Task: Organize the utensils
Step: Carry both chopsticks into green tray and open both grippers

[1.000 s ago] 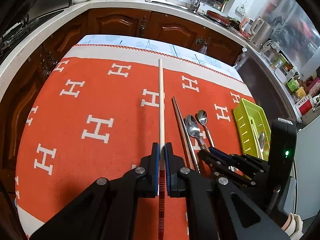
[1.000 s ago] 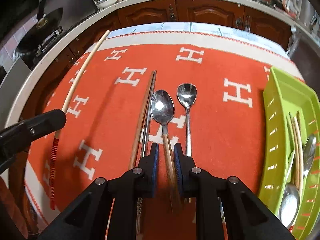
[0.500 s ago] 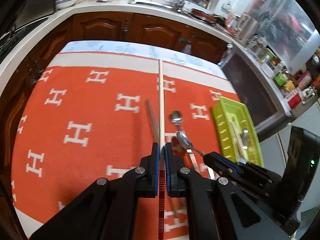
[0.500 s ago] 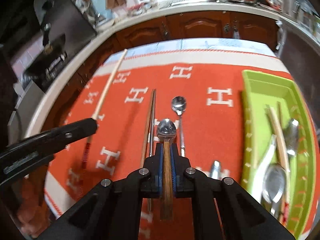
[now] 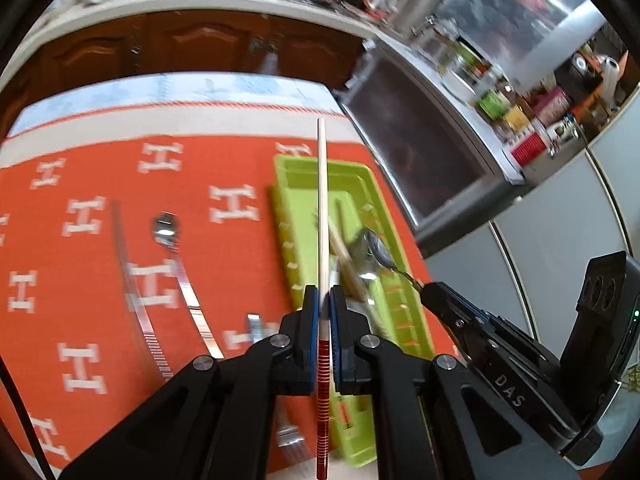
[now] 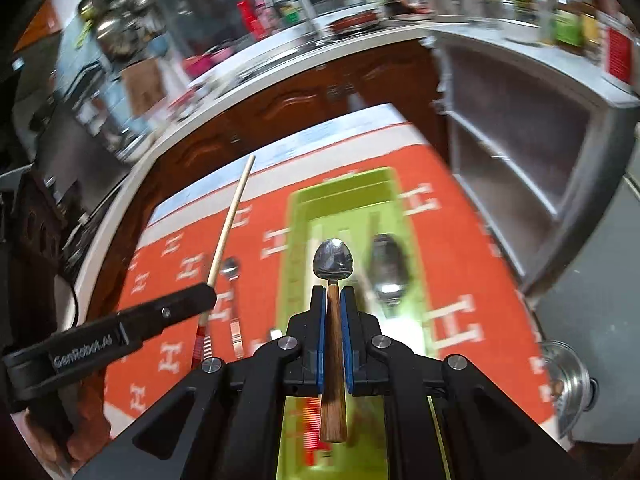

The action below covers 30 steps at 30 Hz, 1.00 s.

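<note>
The left gripper [image 5: 321, 300] is pinching a long pale chopstick [image 5: 322, 208] with a red-banded end, its blue pads pressed against the stick on both sides. The right gripper [image 6: 333, 300] is clamping the wooden handle of a spoon [image 6: 333, 265], whose steel bowl is pointing forward past the fingertips. Both utensils are riding above the green tray [image 5: 298, 240], which is sitting near the right edge of the orange tablecloth [image 5: 80, 168], its long axis running away from the cameras.

The key relation is alignment: in the left wrist view the chopstick is lying nearly parallel to the tray's length and crossing over its left half, so lowering it should seat it lengthwise. In the right wrist view the spoon is also lined up with the tray [image 6: 298, 216], directly over its middle, and the right gripper appears the better centred of the two. How high either utensil is hanging above the tray floor I cannot tell.

Inside the tray, motion blur is smearing the contents; a steel spoon [image 6: 387, 270] and a wooden stick [image 5: 347, 258] are discernible, little else. Left on the cloth are a metal spoon [image 5: 166, 228] and a thin metal chopstick [image 5: 128, 272], and a fork-like piece near the cloth's near edge is partly hidden behind the left gripper.
</note>
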Available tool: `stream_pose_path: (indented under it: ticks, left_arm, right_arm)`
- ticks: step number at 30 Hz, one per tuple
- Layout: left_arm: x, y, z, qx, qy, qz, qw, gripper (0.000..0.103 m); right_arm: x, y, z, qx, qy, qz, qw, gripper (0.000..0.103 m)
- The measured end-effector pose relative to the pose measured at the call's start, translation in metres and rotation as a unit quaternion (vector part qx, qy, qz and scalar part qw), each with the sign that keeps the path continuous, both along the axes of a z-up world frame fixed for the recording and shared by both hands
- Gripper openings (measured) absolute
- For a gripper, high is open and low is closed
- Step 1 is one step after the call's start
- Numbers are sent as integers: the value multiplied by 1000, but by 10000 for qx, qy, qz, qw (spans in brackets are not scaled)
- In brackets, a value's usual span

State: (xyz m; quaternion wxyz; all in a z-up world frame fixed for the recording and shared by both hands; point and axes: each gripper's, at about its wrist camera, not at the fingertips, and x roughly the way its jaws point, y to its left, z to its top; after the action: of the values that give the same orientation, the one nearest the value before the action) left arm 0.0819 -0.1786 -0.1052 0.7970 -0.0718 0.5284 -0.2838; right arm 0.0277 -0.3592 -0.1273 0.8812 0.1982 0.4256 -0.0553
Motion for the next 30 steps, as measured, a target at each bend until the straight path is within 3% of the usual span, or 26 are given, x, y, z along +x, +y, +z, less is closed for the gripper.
stream_pose_path:
  ticks: [4,11,14,18,24,30]
  left_arm:
    - [1,-31,-18,-15,316,-172,9994,3]
    - [10,-51,-55,128,845,-92,9963,4]
    - [9,-51,-64,236,955,-171,9950,12]
    - [0,-43,-59,205,879,-293,9955,20]
    - [-9,-18,-32,193,597,-389,9973,44]
    - [-11,21,-4,259,176,-214,9993,45]
  right_arm:
    - [-9,-34,-13,49,119,-288,9995,7]
    - [-1,-49,-42,88,271,-303,9991,7]
    - [11,-46,-55,160,407,-259,9987,9]
    - [8,-39,-55,139,408,-249,9988,14]
    - [-4,-27,-40,88,271,-137,9995,20]
    - [-13,2,-14,91,69,228,9997,20]
